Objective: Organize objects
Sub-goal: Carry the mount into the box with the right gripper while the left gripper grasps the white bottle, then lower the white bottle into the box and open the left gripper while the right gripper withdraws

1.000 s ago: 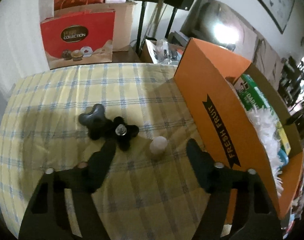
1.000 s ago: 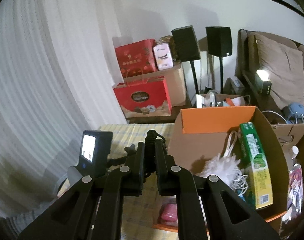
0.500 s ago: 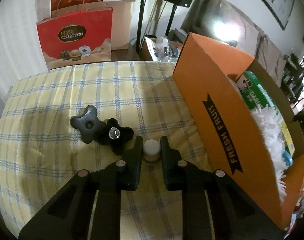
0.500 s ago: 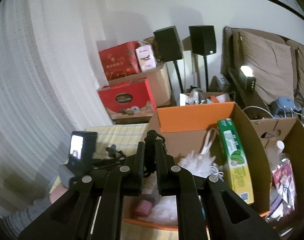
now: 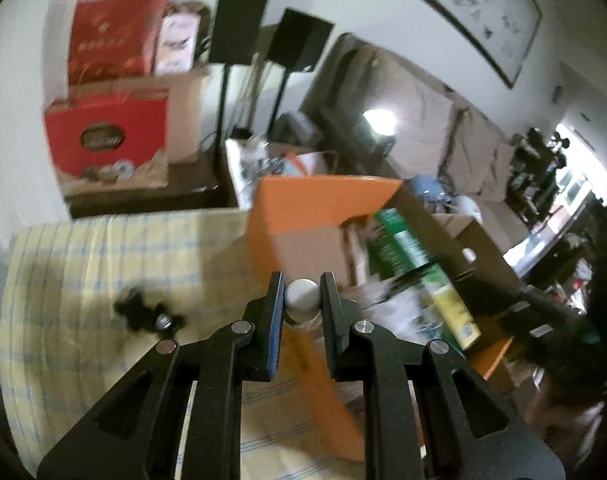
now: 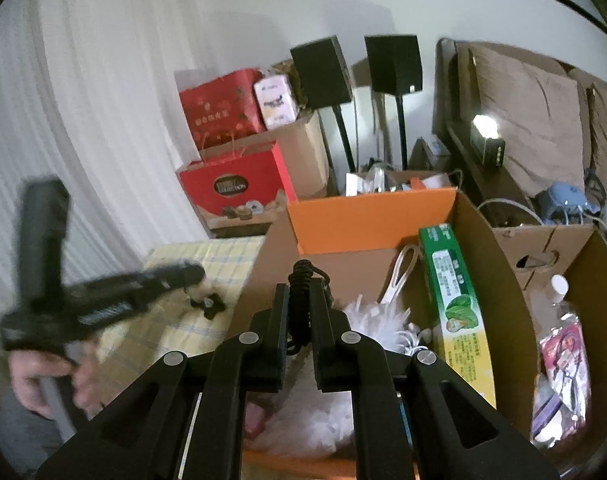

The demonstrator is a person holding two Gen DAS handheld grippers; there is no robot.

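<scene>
While clamped on a small white-capped bottle (image 5: pixel 301 298), left gripper (image 5: pixel 301 300) hangs at the orange cardboard box (image 5: pixel 323 204) near wall; right gripper (image 6: pixel 299 320) pinches a black coiled cord (image 6: pixel 300 300) over the box interior. Step judged: carry to box. Next: clear the rim, part jaws inside. Black knobs (image 5: pixel 149 314) remain on the checked tablecloth (image 5: pixel 83 280).

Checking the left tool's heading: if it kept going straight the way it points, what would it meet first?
Probably the orange cardboard box: the left tool, shut on a small white-capped bottle, points over its near wall toward the green carton inside. Blur leaves depth uncertain.
</scene>
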